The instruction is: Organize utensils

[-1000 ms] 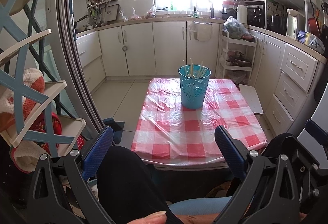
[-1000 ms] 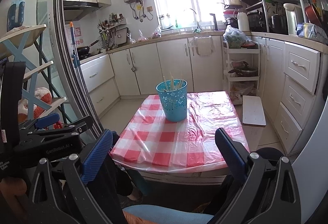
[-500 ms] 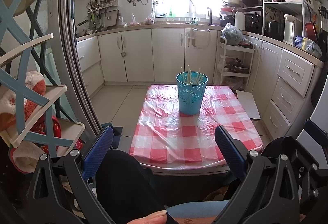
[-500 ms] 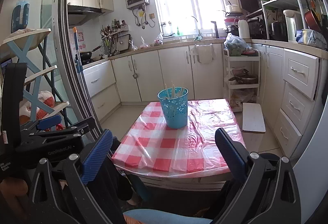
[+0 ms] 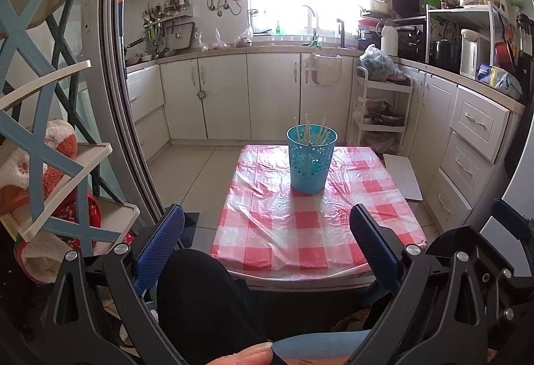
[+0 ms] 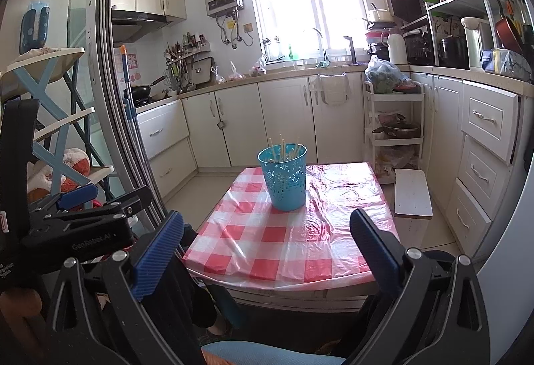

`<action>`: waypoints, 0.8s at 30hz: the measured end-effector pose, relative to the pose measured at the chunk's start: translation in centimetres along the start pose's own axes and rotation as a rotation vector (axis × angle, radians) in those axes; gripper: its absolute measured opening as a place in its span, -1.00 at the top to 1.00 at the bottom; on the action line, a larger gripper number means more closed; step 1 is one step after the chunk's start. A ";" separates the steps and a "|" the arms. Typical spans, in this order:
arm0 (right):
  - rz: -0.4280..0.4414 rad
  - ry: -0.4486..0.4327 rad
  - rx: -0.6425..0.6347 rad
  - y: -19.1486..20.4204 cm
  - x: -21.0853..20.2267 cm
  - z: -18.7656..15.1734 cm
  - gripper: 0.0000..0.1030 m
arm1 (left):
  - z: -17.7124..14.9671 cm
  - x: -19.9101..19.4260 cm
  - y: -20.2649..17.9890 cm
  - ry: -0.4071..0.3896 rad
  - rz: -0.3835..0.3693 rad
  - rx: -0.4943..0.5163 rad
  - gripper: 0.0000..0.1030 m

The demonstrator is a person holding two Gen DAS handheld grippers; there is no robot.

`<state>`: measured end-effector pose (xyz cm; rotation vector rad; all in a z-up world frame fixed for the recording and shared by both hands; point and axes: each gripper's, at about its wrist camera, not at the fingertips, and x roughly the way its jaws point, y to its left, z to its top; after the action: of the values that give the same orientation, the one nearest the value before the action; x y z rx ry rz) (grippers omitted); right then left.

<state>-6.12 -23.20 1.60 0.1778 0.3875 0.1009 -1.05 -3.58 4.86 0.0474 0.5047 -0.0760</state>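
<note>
The blue cup of chopsticks stands far beyond both grippers, on the checkered table. Left gripper and right gripper gape wide, holding nothing.

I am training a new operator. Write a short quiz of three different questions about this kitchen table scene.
1. True or false: the left gripper holds a chopstick.
2. What stands on the red-and-white checked tablecloth? A) a metal pot B) a turquoise perforated plastic cup C) a glass jar
3. Fill in: the thin wooden chopsticks stand ____ the cup.

Key: 1. False; both it and the right gripper are open and hold nothing. 2. B. 3. inside.
</note>
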 end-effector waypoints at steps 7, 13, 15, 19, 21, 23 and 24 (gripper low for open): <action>0.000 -0.001 0.000 0.0 0.0 0.0 -0.86 | 0.0 -0.1 0.0 -0.006 0.002 -0.001 -0.85; 0.000 0.000 -0.001 0.0 0.0 0.0 -0.86 | 0.1 -0.1 0.0 -0.008 -0.003 0.000 -0.85; 0.000 -0.001 0.000 0.0 0.0 0.0 -0.86 | 0.1 -0.2 0.0 -0.009 -0.008 -0.002 -0.85; 0.000 -0.001 0.000 0.0 0.0 0.0 -0.86 | 0.1 -0.3 0.1 -0.013 -0.009 -0.010 -0.85; 0.000 -0.001 0.000 0.0 0.0 0.0 -0.86 | 0.2 -0.3 0.1 -0.014 -0.006 -0.011 -0.85; 0.000 -0.001 -0.001 0.0 0.0 0.0 -0.86 | 0.2 -0.3 0.1 -0.014 -0.006 -0.010 -0.85; 0.000 -0.001 0.000 0.0 0.0 0.0 -0.86 | 0.2 -0.3 0.1 -0.014 -0.006 -0.010 -0.85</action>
<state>-6.12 -23.19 1.56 0.1775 0.3867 0.1008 -1.21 -3.49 5.13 0.0360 0.4913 -0.0795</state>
